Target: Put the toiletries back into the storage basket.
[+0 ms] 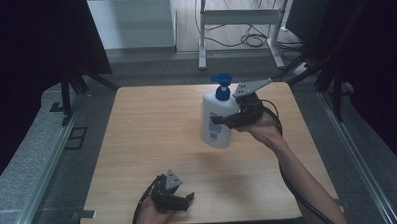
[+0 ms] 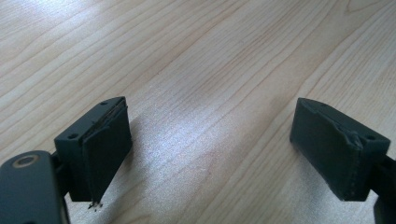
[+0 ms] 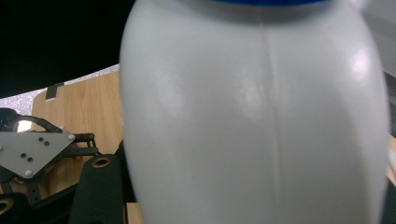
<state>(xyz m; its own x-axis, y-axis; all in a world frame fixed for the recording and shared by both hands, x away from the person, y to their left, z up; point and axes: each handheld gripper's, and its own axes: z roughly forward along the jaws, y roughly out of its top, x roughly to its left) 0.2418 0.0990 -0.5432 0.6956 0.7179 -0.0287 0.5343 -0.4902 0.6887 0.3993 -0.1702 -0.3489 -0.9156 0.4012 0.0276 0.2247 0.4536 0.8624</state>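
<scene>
Dark curtains w/ a lit strip of floor and a white frame behind; light wood bench point(image 1: 153, 158) in front, bare apart from what the hands carry. Right gripper point(image 1: 230, 120) is clamped on the white pump bottle point(image 1: 218, 122) from the bottle's right side, about mid-body; bottle sits over the far-right part of the bench, looks lifted a bit, though contact w/ the wood can't be confirmed from the high view. Its long axis runs near upright, tilted slightly, blue pump head point(image 1: 222, 86) on top w/ spout toward the left. In the right gripper view the bottle body point(image 3: 261, 121) is pressed up close betw. the jaws, so pads and label are hidden; blue collar is cut off at the top edge. Left gripper point(image 1: 182, 200) rests low at the near edge, well apart from the bottle, jaws spread wide w/ nothing betw. them, just bare wood grain in the left gripper view point(image 2: 210, 135). Right hand is thus the one on the bottle; any set-down prob. turns on keeping that axis vertical over the bench. Bottle fill level can't be made out.
</scene>
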